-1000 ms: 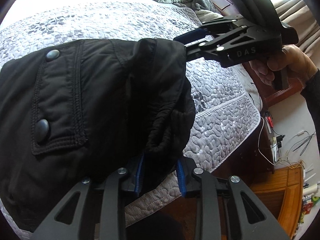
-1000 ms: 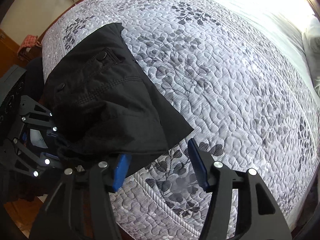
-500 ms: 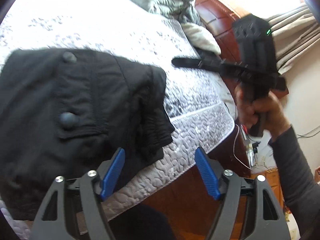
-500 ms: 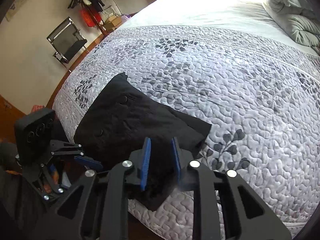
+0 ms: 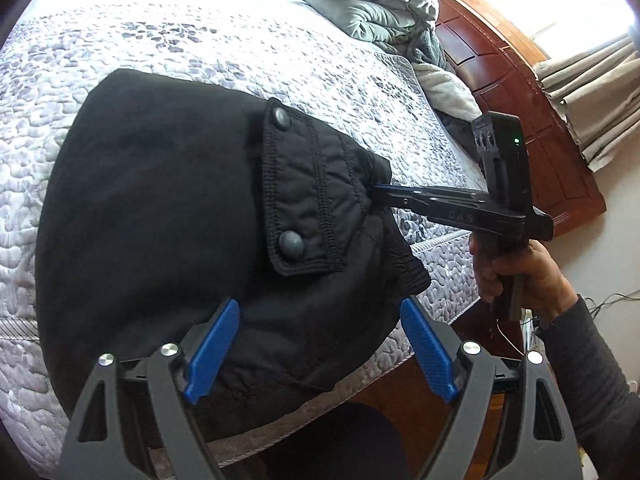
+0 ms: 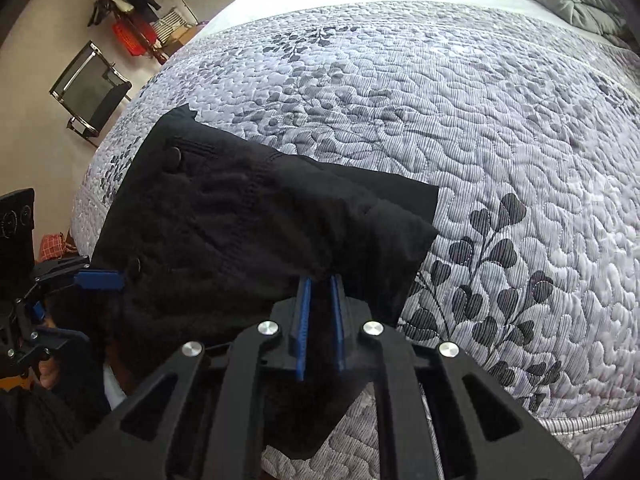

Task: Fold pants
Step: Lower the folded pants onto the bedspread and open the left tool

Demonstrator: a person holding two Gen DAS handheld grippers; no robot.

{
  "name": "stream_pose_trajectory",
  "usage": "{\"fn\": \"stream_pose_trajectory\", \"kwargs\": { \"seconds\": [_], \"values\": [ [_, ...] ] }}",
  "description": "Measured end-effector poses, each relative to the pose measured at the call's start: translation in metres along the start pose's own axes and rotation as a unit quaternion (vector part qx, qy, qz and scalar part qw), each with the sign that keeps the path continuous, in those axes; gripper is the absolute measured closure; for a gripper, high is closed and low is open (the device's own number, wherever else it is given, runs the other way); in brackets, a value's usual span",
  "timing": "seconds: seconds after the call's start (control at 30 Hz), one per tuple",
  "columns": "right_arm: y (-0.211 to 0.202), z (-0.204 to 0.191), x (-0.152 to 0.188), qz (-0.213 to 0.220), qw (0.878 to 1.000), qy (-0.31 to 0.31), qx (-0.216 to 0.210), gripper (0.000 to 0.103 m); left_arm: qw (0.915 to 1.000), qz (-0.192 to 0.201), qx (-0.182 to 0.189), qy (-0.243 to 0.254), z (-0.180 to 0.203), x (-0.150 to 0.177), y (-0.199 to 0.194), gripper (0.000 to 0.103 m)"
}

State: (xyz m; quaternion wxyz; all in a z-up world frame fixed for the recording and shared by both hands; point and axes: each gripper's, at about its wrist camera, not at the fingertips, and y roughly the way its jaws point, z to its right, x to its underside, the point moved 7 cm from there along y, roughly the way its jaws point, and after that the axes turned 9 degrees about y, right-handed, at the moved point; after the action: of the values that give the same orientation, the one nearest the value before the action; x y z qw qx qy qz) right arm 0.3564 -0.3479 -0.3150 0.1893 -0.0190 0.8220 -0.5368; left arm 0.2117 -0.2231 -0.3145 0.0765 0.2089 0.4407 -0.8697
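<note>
The black pants point(image 5: 168, 216) lie folded in a thick bundle at the near edge of the quilted bed point(image 5: 240, 44), a snap-button pocket flap on top. My left gripper point(image 5: 320, 344) is open, its blue pads just above the bundle's near edge, holding nothing. My right gripper point(image 6: 320, 288) is shut on a fold of the pants point(image 6: 240, 216) at their right side. In the left wrist view it point(image 5: 384, 192) pinches the cloth beside the pocket flap. The left gripper point(image 6: 80, 292) shows open at the left of the right wrist view.
The grey floral quilt point(image 6: 480, 128) covers the bed, with a rumpled grey duvet point(image 5: 380, 4) at the head end. A wooden headboard point(image 5: 520, 92) and curtains point(image 5: 592, 92) stand to the right. A black chair point(image 6: 88, 92) and a coat rack point(image 6: 124, 4) stand by the far wall.
My left gripper let go of the pants, opened and drew back. My right gripper closed and now grips the right side of the bundle.
</note>
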Motion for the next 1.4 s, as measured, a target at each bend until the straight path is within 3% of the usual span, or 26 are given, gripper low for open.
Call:
{"fn": "stream_pose_trajectory", "kwargs": {
  "seconds": [0.2,0.43,0.5,0.6,0.87,0.93,0.97,1.0,1.03,1.23,1.4],
  "values": [
    [-0.045,-0.039,0.033,0.038,0.999,-0.005,-0.012,0.087,0.9997,0.022,-0.003,0.008,-0.012,0.002,-0.026,0.012],
    [-0.015,-0.039,0.079,0.014,1.0,0.015,0.023,0.088,1.0,0.005,-0.004,-0.001,-0.032,0.011,-0.029,0.012],
    [-0.005,-0.029,0.083,0.012,0.999,0.034,0.028,0.094,1.0,0.002,-0.002,0.001,-0.037,0.011,-0.027,0.012],
    [0.002,-0.024,0.085,0.008,0.999,0.045,0.026,0.096,0.9999,-0.01,0.008,0.006,-0.042,0.012,-0.021,0.012],
    [0.001,-0.024,0.084,-0.022,0.999,0.034,0.021,0.096,0.998,-0.029,0.057,0.008,-0.051,0.014,-0.026,0.012],
    [-0.008,-0.025,0.079,-0.019,0.999,0.047,0.005,0.089,0.9978,-0.022,0.059,0.022,-0.048,0.01,-0.038,0.012],
    [-0.018,-0.024,0.074,-0.005,0.999,0.048,0.007,0.082,0.9982,-0.017,0.048,0.032,-0.049,0.008,-0.044,0.012],
    [-0.029,-0.027,0.066,0.014,0.999,0.043,0.01,0.066,0.9987,-0.015,0.022,0.044,-0.05,0.004,-0.049,0.012],
    [-0.036,-0.029,0.058,0.027,0.999,0.039,0.012,0.062,0.9982,-0.013,-0.011,0.058,-0.052,0.0,-0.054,0.012],
    [-0.038,-0.023,0.002,0.063,0.997,0.042,0.019,0.062,0.9865,-0.012,-0.131,0.097,-0.074,-0.027,-0.066,0.012],
    [-0.004,0.002,-0.027,0.042,0.997,0.068,0.015,0.064,0.9771,-0.026,-0.183,0.106,-0.104,-0.043,-0.061,0.011]
  ]
}}
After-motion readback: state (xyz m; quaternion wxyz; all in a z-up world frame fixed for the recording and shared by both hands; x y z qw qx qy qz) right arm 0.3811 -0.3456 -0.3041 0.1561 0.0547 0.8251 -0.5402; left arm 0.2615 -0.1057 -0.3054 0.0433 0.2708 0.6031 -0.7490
